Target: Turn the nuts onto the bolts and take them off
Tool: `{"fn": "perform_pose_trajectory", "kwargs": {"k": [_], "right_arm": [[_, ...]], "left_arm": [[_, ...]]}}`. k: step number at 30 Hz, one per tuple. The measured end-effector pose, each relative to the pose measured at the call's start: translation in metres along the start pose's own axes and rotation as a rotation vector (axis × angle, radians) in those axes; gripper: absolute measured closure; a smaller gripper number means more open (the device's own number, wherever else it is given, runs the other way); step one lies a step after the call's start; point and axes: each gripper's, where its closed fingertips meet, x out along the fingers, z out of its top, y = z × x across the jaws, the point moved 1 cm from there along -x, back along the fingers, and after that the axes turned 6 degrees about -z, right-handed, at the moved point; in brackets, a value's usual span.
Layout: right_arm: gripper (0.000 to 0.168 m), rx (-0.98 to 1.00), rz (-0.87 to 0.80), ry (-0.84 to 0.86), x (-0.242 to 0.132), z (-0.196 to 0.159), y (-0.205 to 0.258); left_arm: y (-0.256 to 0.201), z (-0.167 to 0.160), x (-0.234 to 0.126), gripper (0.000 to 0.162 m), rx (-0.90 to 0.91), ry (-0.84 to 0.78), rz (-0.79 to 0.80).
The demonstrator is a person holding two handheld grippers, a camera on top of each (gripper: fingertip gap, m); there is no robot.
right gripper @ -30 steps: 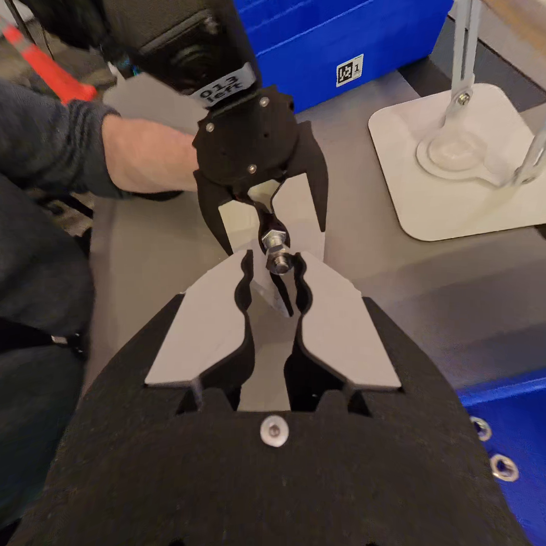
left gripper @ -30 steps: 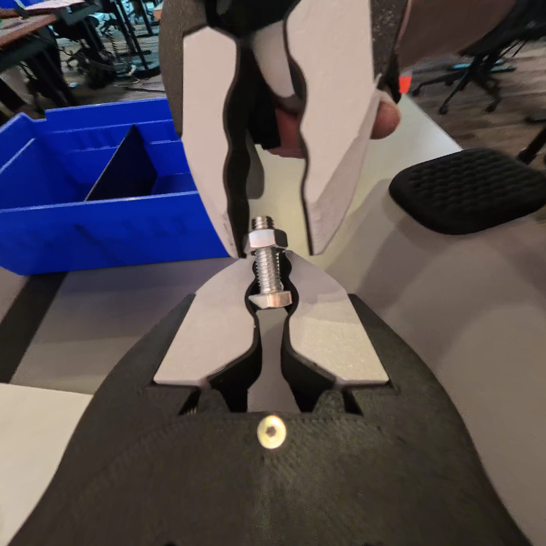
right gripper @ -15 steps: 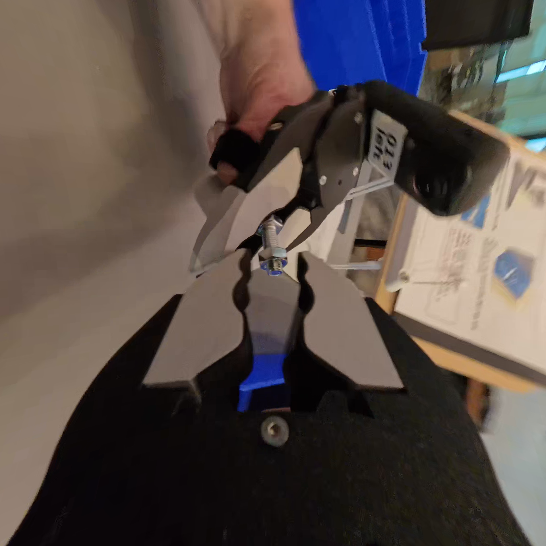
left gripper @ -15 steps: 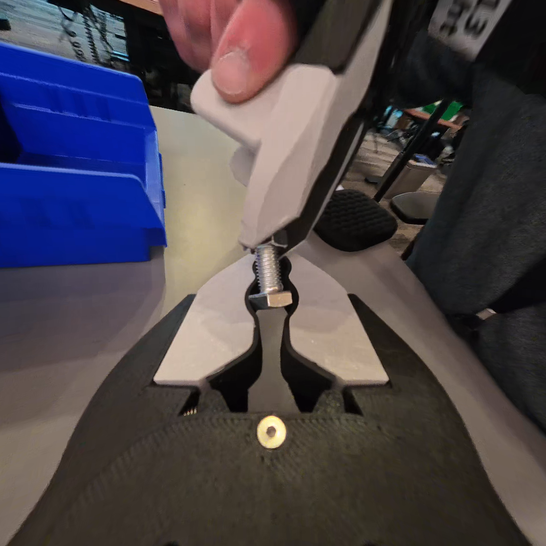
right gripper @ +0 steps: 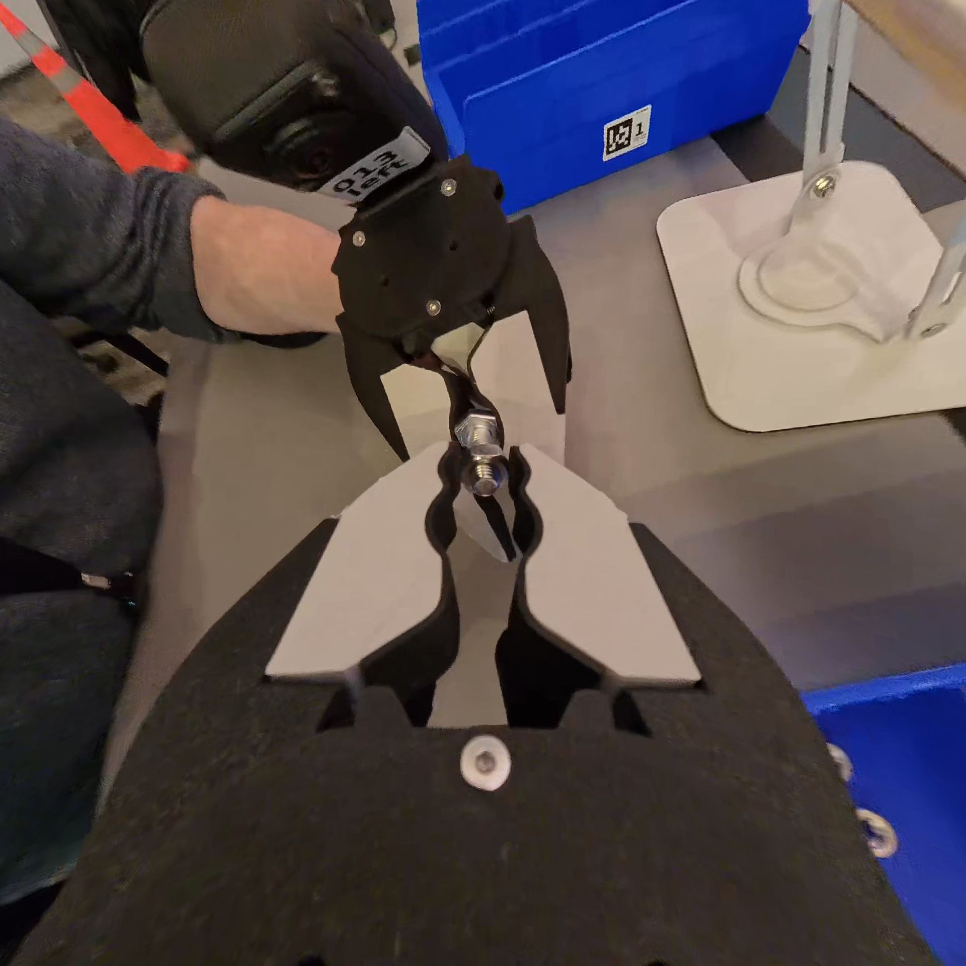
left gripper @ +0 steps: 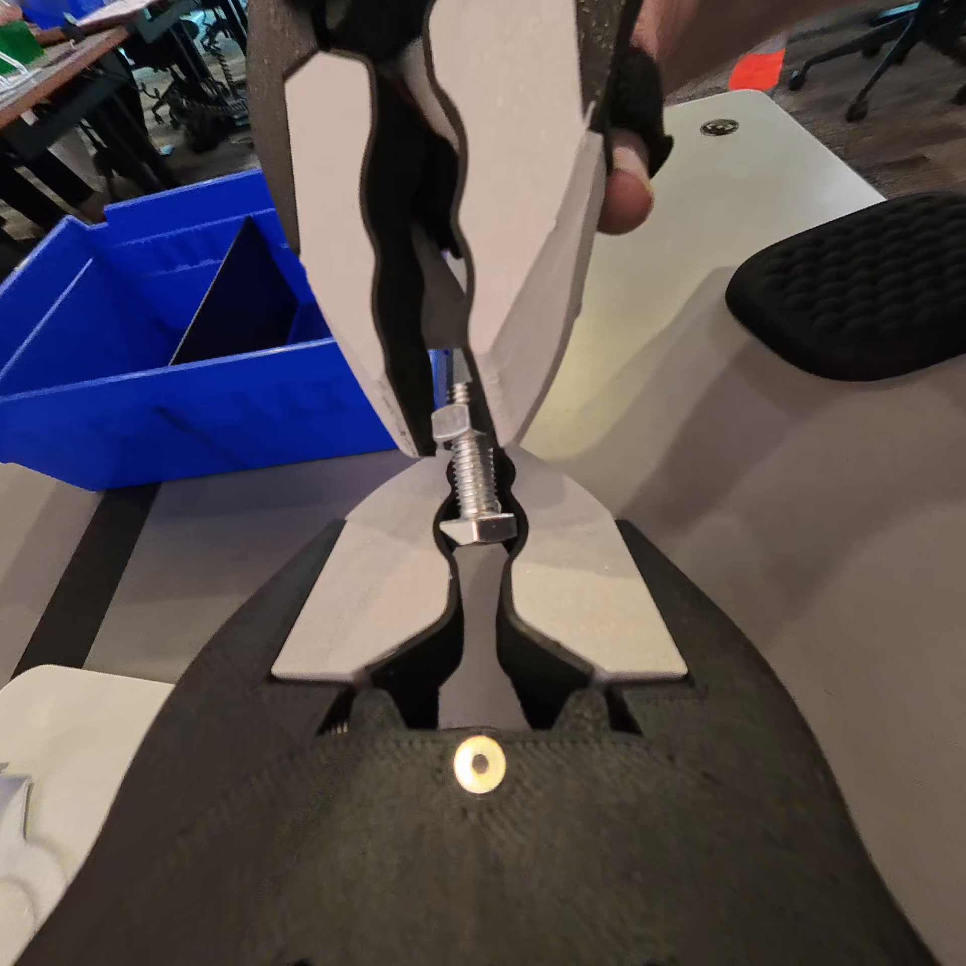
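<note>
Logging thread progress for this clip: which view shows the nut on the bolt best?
The left wrist view: the nut shows side-on with bare thread on both sides of it on the bolt. The right wrist view looks nearly end-on, so the nut hides most of the thread.

Black tool (right gripper: 483,460) bodies w/ grey fingers (right gripper: 366,575), dark sleeve (right gripper: 94,235)

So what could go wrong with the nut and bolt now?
The left hand-held gripper pinches the bolt only near its head, so it might twist or slip. The right hand-held gripper seems not to be gripping the nut, so the nut may not turn.
</note>
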Motion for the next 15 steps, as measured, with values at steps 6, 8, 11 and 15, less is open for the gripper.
{"fn": "perform_pose_trajectory", "kwargs": {"k": [6,8,11,15], "right_arm": [[0.154,-0.873,-0.322,0.126,0.000,0.002,0.004],[0.155,-1.212,-0.439,0.211,0.001,0.002,0.005],[0.149,-1.222,-0.455,0.201,0.003,0.004,0.006],[0.131,-0.628,-0.317,0.047,-0.007,0.013,0.001]], "left_arm": [[-0.019,0.008,-0.002,0.152,-0.240,-0.137,-0.301],[-0.022,0.010,-0.003,0.153,-0.312,-0.183,-0.375],[-0.019,0.008,-0.003,0.153,-0.316,-0.192,-0.368],[-0.009,0.004,-0.004,0.152,-0.201,-0.133,-0.218]]}}
